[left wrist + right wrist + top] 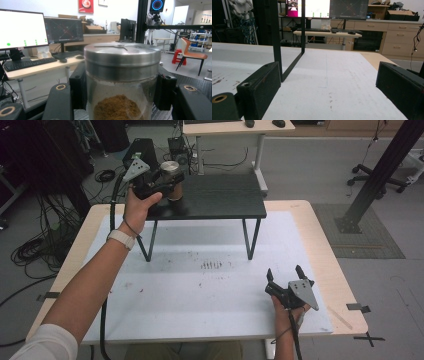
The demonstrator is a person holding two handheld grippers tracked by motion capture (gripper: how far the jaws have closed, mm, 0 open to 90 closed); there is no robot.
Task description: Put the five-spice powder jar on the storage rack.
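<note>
One clear glass jar point(172, 180) with a silver metal lid and brown powder inside stands at ten o'clock. One small black raised shelf point(220, 202) on thin metal legs sits at twelve o'clock. One white mat point(200, 290) covers one pale wooden table point(330, 265). Two black two-jaw grippers: the left gripper point(167, 182) at ten o'clock, the right gripper point(285, 274) at four o'clock.
</note>
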